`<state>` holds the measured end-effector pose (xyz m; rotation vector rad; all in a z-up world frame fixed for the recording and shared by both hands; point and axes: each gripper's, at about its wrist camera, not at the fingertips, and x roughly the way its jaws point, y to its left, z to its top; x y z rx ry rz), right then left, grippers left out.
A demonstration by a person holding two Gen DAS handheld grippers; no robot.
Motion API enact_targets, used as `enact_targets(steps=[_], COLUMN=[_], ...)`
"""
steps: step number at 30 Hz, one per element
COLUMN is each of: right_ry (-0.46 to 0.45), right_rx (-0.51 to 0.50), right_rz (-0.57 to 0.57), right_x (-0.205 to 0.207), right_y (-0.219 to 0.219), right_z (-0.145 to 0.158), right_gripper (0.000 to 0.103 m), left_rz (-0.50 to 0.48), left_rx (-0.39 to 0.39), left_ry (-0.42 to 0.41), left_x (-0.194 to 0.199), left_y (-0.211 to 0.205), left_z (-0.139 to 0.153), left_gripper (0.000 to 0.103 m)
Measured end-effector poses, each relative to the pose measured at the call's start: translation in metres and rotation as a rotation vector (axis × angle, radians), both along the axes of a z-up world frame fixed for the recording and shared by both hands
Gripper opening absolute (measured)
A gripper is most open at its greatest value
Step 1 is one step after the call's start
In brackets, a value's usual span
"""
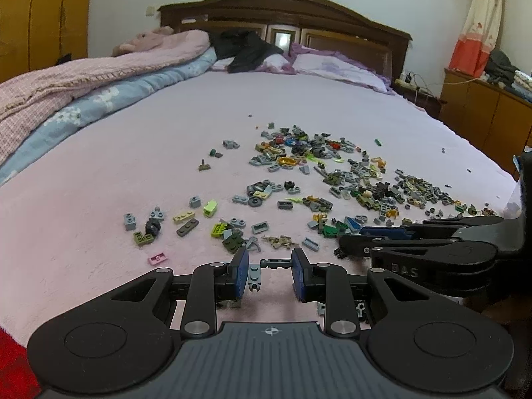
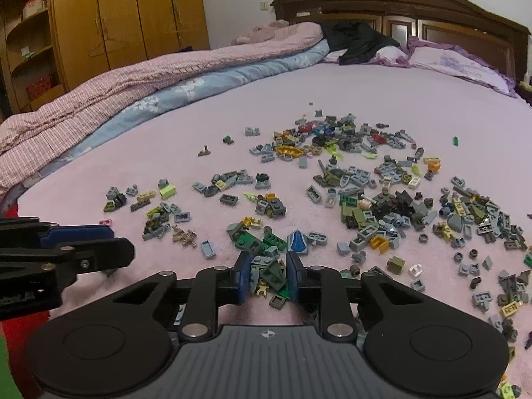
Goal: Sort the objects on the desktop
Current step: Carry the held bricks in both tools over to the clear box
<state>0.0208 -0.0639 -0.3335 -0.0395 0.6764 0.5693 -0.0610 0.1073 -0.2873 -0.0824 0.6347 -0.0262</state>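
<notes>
Many small toy bricks [image 1: 332,179] lie scattered on the pink bedsheet [image 1: 133,166]; they also show in the right wrist view [image 2: 365,199]. My left gripper [image 1: 270,267] is open and low over the sheet. A small grey plate [image 1: 254,274] and a dark bar piece [image 1: 277,262] lie between its fingers. My right gripper [image 2: 267,274] is open around a small heap of green and grey bricks [image 2: 269,274]. The right gripper appears in the left wrist view at right [image 1: 352,244]. The left gripper appears in the right wrist view at left [image 2: 113,242].
A rolled pink and blue quilt [image 2: 133,93] lies along the bed's left side. Pillows [image 1: 335,66] and dark clothes [image 1: 246,50] lie by the wooden headboard [image 1: 282,10]. A wooden wardrobe [image 2: 116,16] stands left. A cabinet [image 1: 482,106] stands right.
</notes>
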Motion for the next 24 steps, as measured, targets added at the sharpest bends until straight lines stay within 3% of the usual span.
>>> enact_targets(steps=[10,24], right_ry=[-0.083,-0.18], right_rx=[0.03,0.059], right_rz=[-0.044,-0.295], right_x=[-0.027,-0.057], right_y=[-0.04,-0.129], right_z=[0.036,0.075], right_gripper=[0.025,0.025], left_rz=[-0.102,-0.345], left_rx=[0.019,0.042], left_ry=[-0.029,-0.153], left_x=[0.012,0.036], left_y=[-0.027,-0.102], left_z=[0.011,0.041], left_gripper=[0.029,0.029])
